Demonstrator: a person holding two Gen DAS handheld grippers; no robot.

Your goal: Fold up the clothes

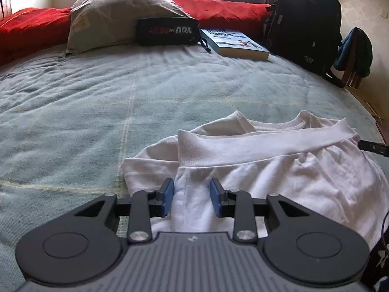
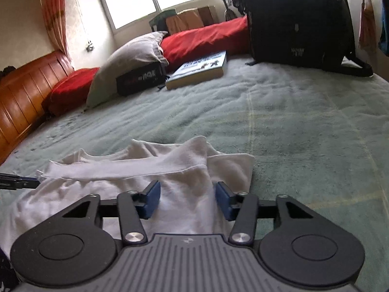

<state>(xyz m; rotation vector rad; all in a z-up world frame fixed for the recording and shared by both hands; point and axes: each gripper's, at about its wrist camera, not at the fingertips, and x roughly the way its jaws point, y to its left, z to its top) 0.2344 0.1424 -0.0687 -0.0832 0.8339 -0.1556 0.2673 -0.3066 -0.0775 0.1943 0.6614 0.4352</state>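
A white garment [image 1: 279, 175] lies partly folded on the green-grey bedspread [image 1: 97, 102], with its ribbed hem band laid across the collar end. My left gripper [image 1: 192, 198] sits at the garment's near left edge. Its blue pads press a raised fold of the white cloth. My right gripper [image 2: 187, 199] is at the near right edge of the same garment [image 2: 109, 194], jaws apart with cloth lying between the pads. A fingertip of the other gripper shows at the far side of each view [image 1: 372, 147] [image 2: 19, 182].
At the head of the bed lie a grey pillow [image 1: 116, 17], a black pouch [image 1: 167, 31], a book [image 1: 233, 42] and a red blanket [image 1: 31, 29]. A black backpack [image 1: 304, 24] stands at the bed's right edge, a wooden headboard [image 2: 22, 92] at the left.
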